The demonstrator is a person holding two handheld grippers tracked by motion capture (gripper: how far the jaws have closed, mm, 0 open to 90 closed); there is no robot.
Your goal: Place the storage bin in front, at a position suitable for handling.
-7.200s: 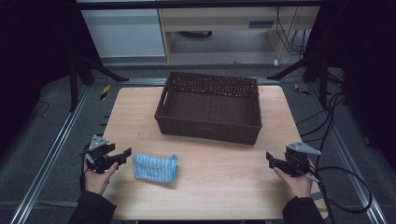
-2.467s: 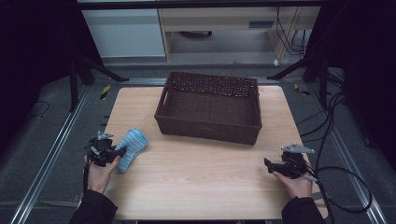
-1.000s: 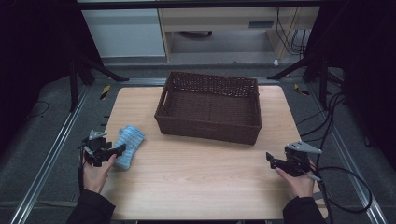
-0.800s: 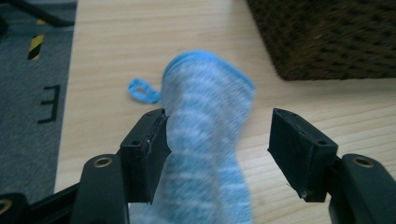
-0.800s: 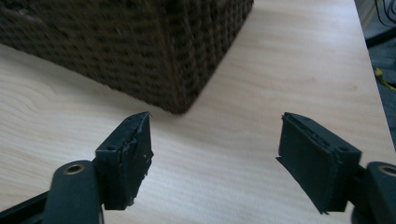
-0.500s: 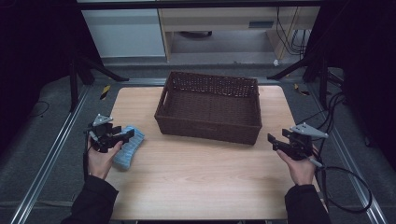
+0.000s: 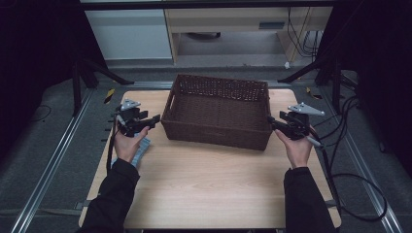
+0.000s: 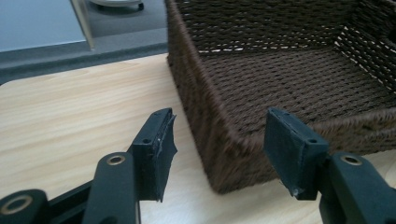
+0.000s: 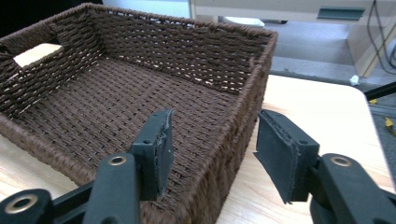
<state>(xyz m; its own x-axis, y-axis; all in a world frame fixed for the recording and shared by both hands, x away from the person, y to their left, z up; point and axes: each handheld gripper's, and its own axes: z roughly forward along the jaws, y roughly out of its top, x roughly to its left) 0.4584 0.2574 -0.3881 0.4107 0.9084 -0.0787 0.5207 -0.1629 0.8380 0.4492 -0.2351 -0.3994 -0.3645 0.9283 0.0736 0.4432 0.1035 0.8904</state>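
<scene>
Two hand-held grippers flank a dark brown woven basket on a pale wooden table, the person's black sleeves entering from the near edge in the high view. Nearest the camera, a light blue ribbed cloth lies flat on the tabletop beneath the left hand, partly hidden by it and held by nothing. Just above, the left gripper points at the basket's left end; its own view shows the jaws standing apart astride the basket's near corner, the pads clear of the weave, having just been closing. Across the table, the right gripper reaches for the opposite end (a grey three-cornered plate rides on top of it), and its view shows the jaws partly spread on either side of the basket's wall, one inside the rim and one outside, having just been closing as well; whether the pads touch the weave cannot be told. Beyond the table's far edge stand a white cabinet and a beige shelf unit on grey floor.
</scene>
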